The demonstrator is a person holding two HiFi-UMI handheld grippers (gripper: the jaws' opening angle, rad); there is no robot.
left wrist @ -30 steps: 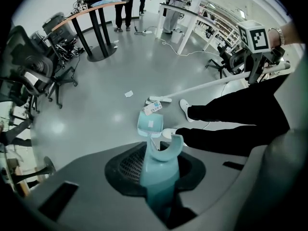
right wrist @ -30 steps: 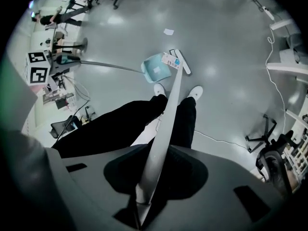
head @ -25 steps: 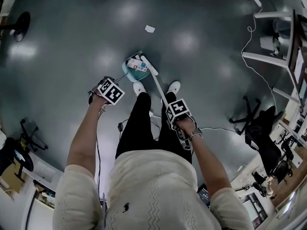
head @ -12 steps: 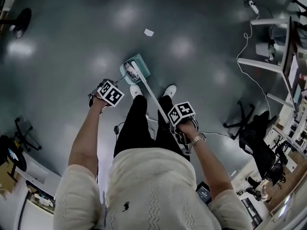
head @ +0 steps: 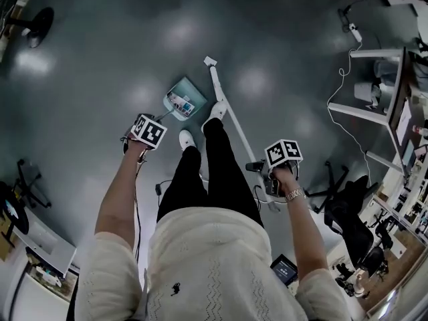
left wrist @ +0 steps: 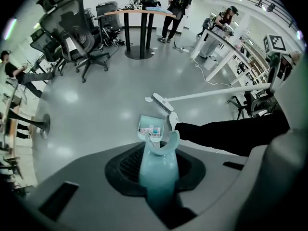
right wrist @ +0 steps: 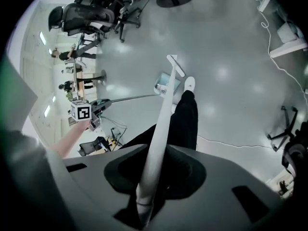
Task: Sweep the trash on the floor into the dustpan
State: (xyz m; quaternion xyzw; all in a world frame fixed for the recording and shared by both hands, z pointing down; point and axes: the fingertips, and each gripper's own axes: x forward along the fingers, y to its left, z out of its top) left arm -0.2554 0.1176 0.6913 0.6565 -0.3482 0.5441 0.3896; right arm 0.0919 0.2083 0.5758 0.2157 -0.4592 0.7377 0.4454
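Left gripper point(left wrist: 157, 178) clamps the dustpan point(head: 188, 84) handle, right gripper point(right wrist: 146, 186) clamps the broom point(head: 231, 116) — trash point(head: 180, 103) lies in the dustpan.

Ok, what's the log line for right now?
left tongs: shut on dustpan handle | right tongs: shut on broom handle | broom head beside paper scrap

We have broad bare floor point(head: 100, 59) ahead and to the left of the dustpan point(head: 184, 103), open to a pass. Between the left gripper point(head: 151, 122) and the right gripper point(head: 266, 171) our own legs point(head: 210, 166) block the middle. The broom point(head: 239, 131) slants across just right of them. Farther right, a white desk frame point(head: 366, 112), a trailing cable point(head: 341, 69) and a black office chair point(head: 351, 209) crowd the way. A round stand base point(head: 35, 24) sits at the far left.
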